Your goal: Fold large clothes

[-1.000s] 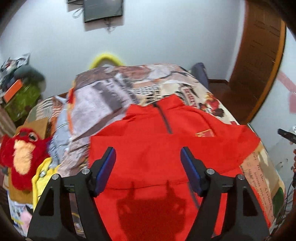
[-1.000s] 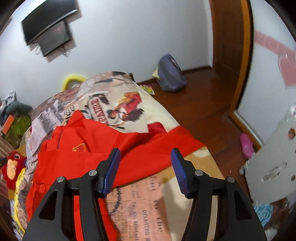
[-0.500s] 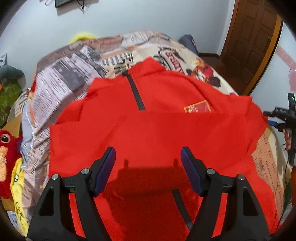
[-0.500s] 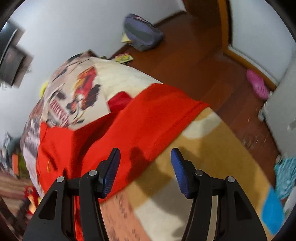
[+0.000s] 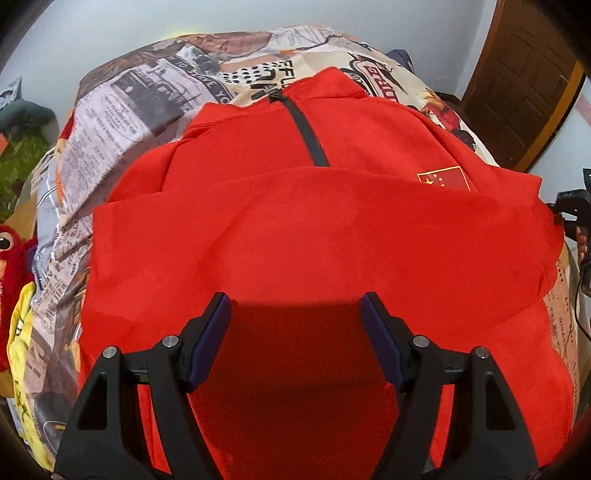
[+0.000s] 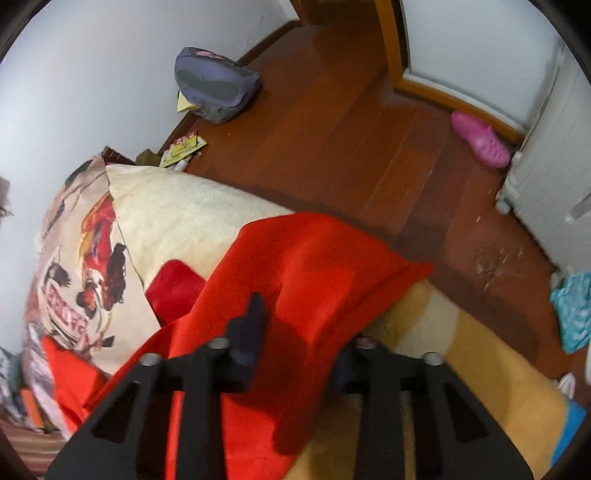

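I saw pale walls (image 5: 110, 33), a brown wooden door (image 5: 524, 81), a reddish wood floor (image 6: 351, 122) and a bed under a comic-print blanket (image 5: 122, 103).

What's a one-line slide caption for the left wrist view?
Open left gripper hovering low over a red zip-up jacket spread on a newsprint-patterned bedspread.

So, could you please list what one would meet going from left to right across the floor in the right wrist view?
Purple backpack against the wall → pink slipper by the door frame → white cabinet → turquoise cloth at the far right edge.
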`<state>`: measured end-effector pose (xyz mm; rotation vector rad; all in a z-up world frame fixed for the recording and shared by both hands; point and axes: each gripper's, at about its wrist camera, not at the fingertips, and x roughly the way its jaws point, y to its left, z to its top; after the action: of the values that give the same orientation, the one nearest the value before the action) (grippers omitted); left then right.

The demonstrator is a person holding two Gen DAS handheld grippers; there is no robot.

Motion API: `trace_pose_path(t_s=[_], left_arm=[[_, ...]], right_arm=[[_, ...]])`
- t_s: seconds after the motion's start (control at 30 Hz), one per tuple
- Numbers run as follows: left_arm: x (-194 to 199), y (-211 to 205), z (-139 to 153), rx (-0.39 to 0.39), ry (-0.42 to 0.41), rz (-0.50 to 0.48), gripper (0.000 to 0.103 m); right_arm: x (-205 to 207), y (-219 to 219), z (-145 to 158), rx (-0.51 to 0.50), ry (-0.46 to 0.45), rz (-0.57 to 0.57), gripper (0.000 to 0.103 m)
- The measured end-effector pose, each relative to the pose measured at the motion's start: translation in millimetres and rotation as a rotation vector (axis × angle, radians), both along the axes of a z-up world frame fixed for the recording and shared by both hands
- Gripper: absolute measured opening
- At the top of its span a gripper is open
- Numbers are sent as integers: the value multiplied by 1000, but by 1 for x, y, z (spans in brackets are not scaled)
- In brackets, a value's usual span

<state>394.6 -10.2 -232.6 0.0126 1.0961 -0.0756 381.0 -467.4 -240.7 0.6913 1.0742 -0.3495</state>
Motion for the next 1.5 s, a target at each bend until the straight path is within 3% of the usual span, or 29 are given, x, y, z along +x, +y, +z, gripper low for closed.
trace_pose_path(t_s=[0.13, 0.37, 0.5, 0.67, 0.77, 0.87, 1.07, 1.3, 1.4, 1.47, 1.5], left_arm=[[-8, 5, 15, 9, -26, -6, 72], [-26, 10, 53, 14, -111, -27, 72], [-38, 14, 72, 1, -157, -27, 72], [-52, 25, 90, -7, -199, -26, 72], [-61, 36, 97, -15, -214, -17, 72], [-69, 50, 101, -23, -225, -1, 72], [-81, 77, 90, 12, -210, 30, 72], [-94, 98, 67, 7, -163, 51, 72], [-98, 102, 60, 4, -139, 58, 72], [-100, 101, 58, 13, -130, 57, 72], [-101, 99, 58, 17, -126, 56, 72]], right_arm=[[-16, 7, 37, -81, -78, 45, 7], [-36, 57, 148, -223, -315, 201, 7], [-45, 106, 194, -218, -439, 311, 7], [-46, 177, 218, -166, -506, 462, 7], [-44, 222, 213, -161, -502, 559, 7], [-41, 267, 189, -152, -449, 656, 7], [-41, 348, 115, -81, -238, 845, 7], [-61, 402, 49, -198, -45, 1005, 11], [-65, 406, 40, -229, -24, 1029, 11], [-66, 402, 43, -205, -18, 1035, 18], [-66, 400, 44, -173, 0, 1038, 32]])
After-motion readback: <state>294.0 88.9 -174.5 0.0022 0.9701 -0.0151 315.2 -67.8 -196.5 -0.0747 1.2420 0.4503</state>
